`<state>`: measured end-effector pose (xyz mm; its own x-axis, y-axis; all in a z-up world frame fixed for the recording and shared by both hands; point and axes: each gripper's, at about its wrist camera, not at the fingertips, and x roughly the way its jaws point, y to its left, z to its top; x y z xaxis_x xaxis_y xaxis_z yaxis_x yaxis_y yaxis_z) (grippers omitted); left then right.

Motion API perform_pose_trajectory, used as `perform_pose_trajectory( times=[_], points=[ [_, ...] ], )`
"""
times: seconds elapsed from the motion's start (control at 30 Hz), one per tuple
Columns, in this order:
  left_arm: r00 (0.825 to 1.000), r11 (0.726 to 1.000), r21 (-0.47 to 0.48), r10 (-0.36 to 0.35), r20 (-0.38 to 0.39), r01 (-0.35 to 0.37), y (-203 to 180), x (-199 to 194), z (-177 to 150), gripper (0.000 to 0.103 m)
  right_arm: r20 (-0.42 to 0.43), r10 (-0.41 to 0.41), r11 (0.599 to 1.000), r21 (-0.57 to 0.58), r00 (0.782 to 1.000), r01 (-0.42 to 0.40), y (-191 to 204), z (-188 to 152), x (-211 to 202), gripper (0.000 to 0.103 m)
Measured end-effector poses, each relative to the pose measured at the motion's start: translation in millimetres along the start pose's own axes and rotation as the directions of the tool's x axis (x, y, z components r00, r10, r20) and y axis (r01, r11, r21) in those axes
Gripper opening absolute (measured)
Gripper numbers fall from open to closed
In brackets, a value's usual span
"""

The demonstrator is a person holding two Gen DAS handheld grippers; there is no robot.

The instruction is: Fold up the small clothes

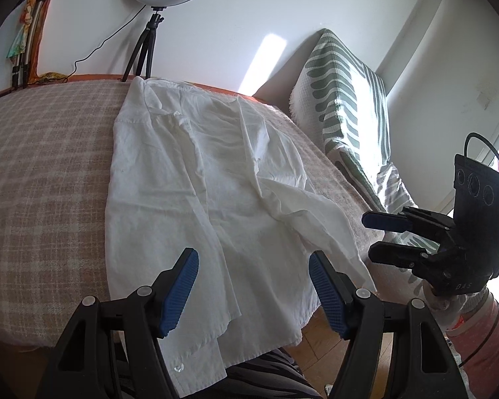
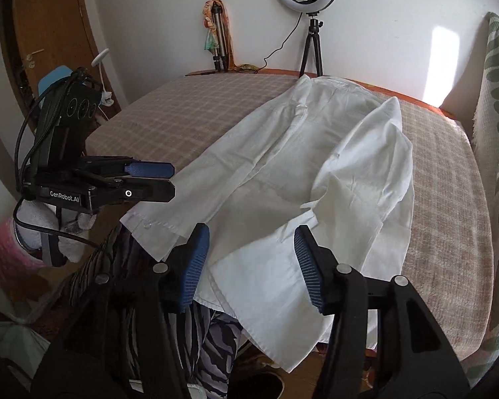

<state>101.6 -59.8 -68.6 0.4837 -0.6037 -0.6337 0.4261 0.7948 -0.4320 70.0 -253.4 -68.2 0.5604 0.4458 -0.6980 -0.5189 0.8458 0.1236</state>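
A white button shirt [image 1: 196, 179] lies spread on the checked beige cloth of a round table [image 1: 43, 173], collar at the far edge, hem hanging over the near edge. One sleeve is folded across its right side [image 2: 366, 173]. My left gripper [image 1: 252, 272] is open and empty, held over the shirt's near hem. My right gripper [image 2: 251, 252] is open and empty above the hem and folded sleeve. The right gripper also shows in the left wrist view [image 1: 372, 236], jaws apart, beside the table's right edge. The left gripper shows in the right wrist view [image 2: 169, 179] at the shirt's left hem corner.
A ring light on a tripod [image 1: 149, 33] stands at the table's far edge with a cable trailing left. A green-and-white patterned sofa cover [image 1: 349, 106] is at the right. A folded tripod [image 2: 219, 43] leans on the wall. A wooden door [image 2: 46, 33] is at the left.
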Motion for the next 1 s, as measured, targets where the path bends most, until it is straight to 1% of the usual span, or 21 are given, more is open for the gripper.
perform_pose_trajectory(
  times=[0.03, 0.1, 0.13, 0.17, 0.2, 0.27, 0.3, 0.37, 0.43, 0.47, 0.53, 0.67, 0.73, 0.77, 0.83, 0.87, 0.9, 0.97, 1.0],
  points=[
    [1.0, 1.0, -0.001, -0.01, -0.006, 0.01, -1.9, 0.7, -2.2, 0.07, 0.009, 0.021, 0.999, 0.029, 1.0, -0.021, -7.7, -0.8, -0.8, 0.056],
    [0.999, 0.999, -0.002, -0.034, -0.022, 0.034, -5.8, 4.2, -5.9, 0.07, 0.047, 0.085, 0.984, 0.151, 0.995, -0.091, -36.5, -2.1, -3.1, 0.056],
    [0.999, 0.999, -0.003, -0.044, -0.028, 0.044, -8.3, 6.2, -7.7, 0.07, 0.07, 0.133, 0.964, 0.222, 0.989, -0.145, -50.7, -3.0, -4.0, 0.057],
    [0.998, 0.999, -0.001, -0.047, -0.033, 0.047, -11.5, 8.9, -8.9, 0.07, 0.096, 0.161, 0.94, 0.288, 0.982, -0.182, -65.5, -3.7, -4.5, 0.057],
    [0.998, 0.999, 0.001, -0.05, -0.039, 0.05, -14.0, 12.2, -10.2, 0.07, 0.1, 0.135, 0.932, 0.326, 0.986, -0.161, -76.9, -3.5, -3.9, 0.057],
    [0.996, 0.998, 0.001, -0.065, -0.062, 0.065, -19.4, 22.2, -12.5, 0.07, 0.057, 0.024, 0.926, 0.375, 0.998, -0.044, -98.8, -1.1, 4.1, 0.057],
    [0.994, 0.997, -0.002, -0.075, -0.075, 0.075, -22.7, 29.4, -13.4, 0.07, 0.04, 0.005, 0.917, 0.398, 0.999, -0.02, -110.8, 0.2, 10.7, 0.056],
    [0.989, 0.995, -0.004, -0.1, -0.106, 0.1, -30.2, 44.2, -15.8, 0.069, 0.025, -0.001, 0.886, 0.463, 1.0, -0.011, -135.9, 2.9, 25.8, 0.056],
    [0.985, 0.994, 0.007, -0.107, -0.134, 0.109, -39.5, 59.4, -18.0, 0.062, 0.015, 0.014, 0.864, 0.503, 1.0, -0.02, -153.5, 7.4, 42.6, 0.054],
    [0.984, 0.994, 0.017, -0.105, -0.145, 0.108, -43.7, 65.9, -19.4, 0.059, 0.002, 0.01, 0.859, 0.512, 1.0, -0.01, -160.1, 10.7, 50.9, 0.051],
    [0.98, 0.994, 0.032, -0.094, -0.177, 0.101, -50.0, 80.0, -22.8, 0.049, -0.027, 0.01, 0.854, 0.521, 1.0, 0.006, -170.5, 15.8, 66.5, 0.05],
    [0.968, 0.994, 0.027, -0.096, -0.23, 0.105, -51.5, 103.2, -30.0, 0.039, -0.092, -0.032, 0.849, 0.523, 0.995, 0.075, -186.2, 21.8, 92.7, 0.048],
    [0.971, 0.993, 0.024, -0.107, -0.215, 0.115, -51.1, 107.1, -31.4, 0.03, -0.11, -0.035, 0.845, 0.528, 0.993, 0.089, -191.6, 22.2, 102.2, 0.045],
    [0.971, 0.993, 0.02, -0.112, -0.212, 0.119, -51.3, 108.0, -30.8, 0.026, -0.113, -0.034, 0.843, 0.531, 0.993, 0.089, -194.0, 21.4, 105.5, 0.041],
    [0.966, 0.989, -0.012, -0.143, -0.217, 0.144, -48.6, 110.4, -28.6, 0.006, -0.108, -0.023, 0.837, 0.542, 0.994, 0.079, -197.3, 20.1, 111.0, 0.028],
    [0.965, 0.988, -0.033, -0.153, -0.215, 0.149, -46.4, 111.1, -28.4, 0.004, -0.102, -0.015, 0.836, 0.544, 0.995, 0.069, -197.8, 20.4, 112.8, 0.013],
    [0.965, 0.988, -0.045, -0.153, -0.211, 0.146, -45.1, 110.8, -28.6, 0.001, -0.099, -0.024, 0.838, 0.541, 0.995, 0.074, -197.1, 21.7, 112.9, 0.007],
    [0.965, 0.985, -0.06, -0.169, -0.202, 0.159, -45.4, 106.2, -29.1, 0.001, -0.097, -0.041, 0.85, 0.519, 0.994, 0.085, -193.6, 26.8, 108.4, 0.004],
    [0.962, 0.982, -0.073, -0.188, -0.198, 0.176, -44.6, 101.9, -28.9, 0.0, -0.097, -0.049, 0.861, 0.5, 0.994, 0.091, -191.7, 31.0, 104.2, 0.004]
  ],
)
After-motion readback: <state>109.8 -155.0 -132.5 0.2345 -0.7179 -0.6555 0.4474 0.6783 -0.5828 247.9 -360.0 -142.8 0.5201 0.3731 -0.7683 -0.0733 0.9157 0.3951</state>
